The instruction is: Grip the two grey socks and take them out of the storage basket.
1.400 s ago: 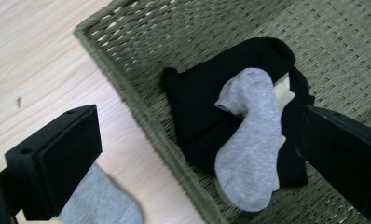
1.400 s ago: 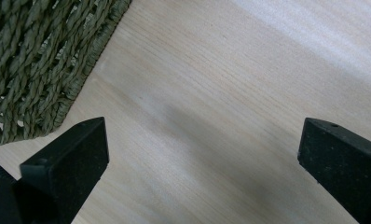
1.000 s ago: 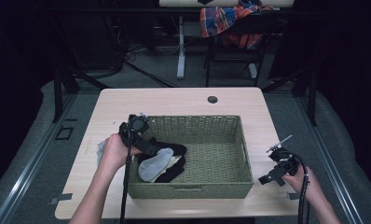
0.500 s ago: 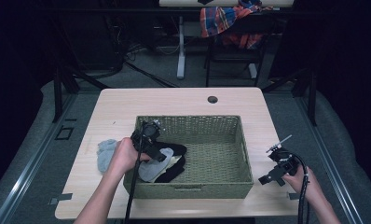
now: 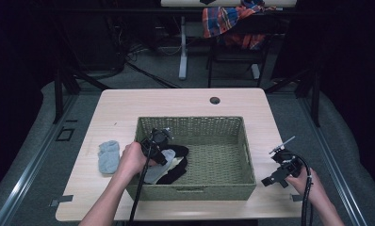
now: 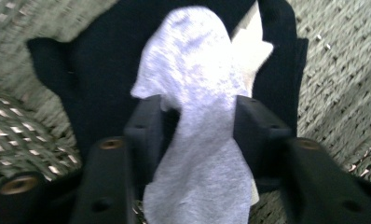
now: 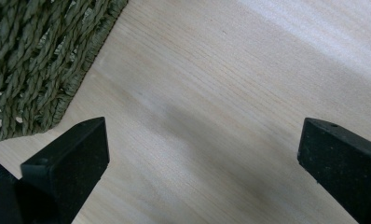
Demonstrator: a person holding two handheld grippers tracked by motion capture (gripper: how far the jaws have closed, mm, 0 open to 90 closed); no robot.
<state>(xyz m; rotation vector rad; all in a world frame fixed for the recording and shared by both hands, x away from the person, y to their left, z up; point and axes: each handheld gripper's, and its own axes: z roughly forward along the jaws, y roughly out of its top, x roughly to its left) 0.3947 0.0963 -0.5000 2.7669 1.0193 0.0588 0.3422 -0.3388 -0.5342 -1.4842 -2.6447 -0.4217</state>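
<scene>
Grey sock (image 6: 197,140) lies in left end of basket (image 5: 244,146), on top of black sock (image 6: 95,70), cream cloth (image 6: 253,46) peeking from under it. My left gripper (image 6: 200,128) sits down over pile, jaws just closing in, pads pinching grey sock across its middle. Second grey sock (image 5: 109,156) lies on table (image 5: 185,101), just outside basket's left wall. My right gripper (image 7: 200,149) hovers over bare table right of basket, jaws spread wide, nothing between them.
</scene>
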